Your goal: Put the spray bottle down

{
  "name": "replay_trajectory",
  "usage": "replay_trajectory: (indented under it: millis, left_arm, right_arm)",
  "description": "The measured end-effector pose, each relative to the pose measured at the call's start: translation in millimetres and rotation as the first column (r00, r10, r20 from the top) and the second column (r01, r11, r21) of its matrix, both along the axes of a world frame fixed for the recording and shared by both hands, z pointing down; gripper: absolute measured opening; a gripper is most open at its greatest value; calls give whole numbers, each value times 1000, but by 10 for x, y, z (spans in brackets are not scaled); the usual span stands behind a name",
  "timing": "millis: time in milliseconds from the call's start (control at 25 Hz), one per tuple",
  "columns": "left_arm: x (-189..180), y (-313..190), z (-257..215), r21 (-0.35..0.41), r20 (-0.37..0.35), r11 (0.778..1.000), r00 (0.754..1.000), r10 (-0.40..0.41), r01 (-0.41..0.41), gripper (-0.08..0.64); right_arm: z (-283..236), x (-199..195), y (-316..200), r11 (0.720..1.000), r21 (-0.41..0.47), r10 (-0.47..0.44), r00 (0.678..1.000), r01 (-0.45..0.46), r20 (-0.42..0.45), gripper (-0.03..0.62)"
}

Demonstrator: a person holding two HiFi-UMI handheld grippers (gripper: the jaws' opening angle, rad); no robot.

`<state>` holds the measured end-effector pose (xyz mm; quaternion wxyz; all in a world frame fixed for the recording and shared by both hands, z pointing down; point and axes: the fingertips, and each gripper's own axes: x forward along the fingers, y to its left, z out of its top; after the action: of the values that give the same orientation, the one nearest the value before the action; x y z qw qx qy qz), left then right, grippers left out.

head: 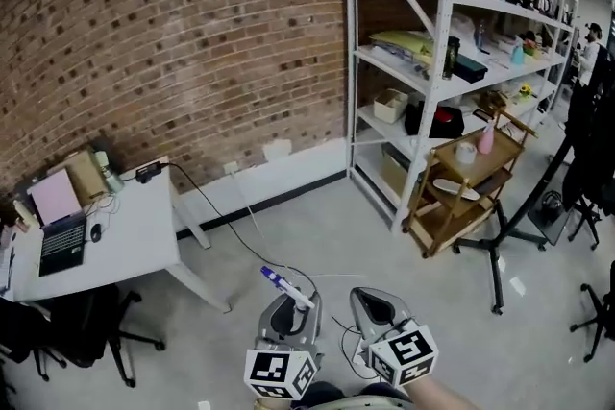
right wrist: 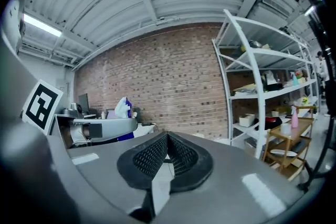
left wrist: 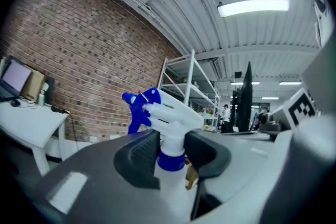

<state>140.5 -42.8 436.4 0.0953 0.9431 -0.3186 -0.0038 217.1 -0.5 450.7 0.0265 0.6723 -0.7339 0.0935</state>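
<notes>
- The left gripper (left wrist: pixel 170 153) is clamped on the neck of the spray bottle (left wrist: pixel 169 113). Its pads press just above the blue collar, the white head and blue trigger stand above the jaws, and the body hangs below them.
- The right gripper (right wrist: pixel 167 157), just beside it, has its jaws together with nothing between them.
- In the head view both grippers sit low in front of the person. The bottle is in the air over the grey floor (head: pixel 317 230), with no surface beneath it.
- The likeliest place to set it looks to be the white desk (head: pixel 139 226), well off to the left. A laptop (head: pixel 60 243) and mouse lie by the tabletop's left edge and boxes crowd its far edge, while the half towards the right edge is bare.
- Letting go here would drop the bottle to the floor, since nothing supports it.
- Because it is held by the neck alone, the body may swing. The base could then meet the tabletop tilted and topple once the jaws part.
- Set too near the right edge it could slide off. Set too near the laptop, a bumped trigger might wet it.
- A black cable (head: pixel 207 202) runs off the desk's far right corner and could be snagged.
</notes>
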Motion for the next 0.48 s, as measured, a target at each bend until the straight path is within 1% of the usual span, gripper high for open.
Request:
replay_trajectory:
  millis: [120,240,360,480]
  left_arm:
    - [-645,-400,33,-10,7,996,996,-86,86,138]
    - [-1311,-764,8,-2,18,986,985,-169,169,138]
    - [-1938,-1097,-43,17,27,970,969,-244,244,138]
    - [-2524,-1389,-48,31,35,947,947,-320,319,138]
  right_arm:
    - [8,-599,-461,997,-1,-83,996,83,13,-2]
    - [-12,-1220,-915,986,5,-165,986,165,22,-2]
    - [-49,-1799,-1326,972,17,-234,972,234,25,-2]
    - [-49,-2337,-1663,954,23,-300,954,300,25,-2]
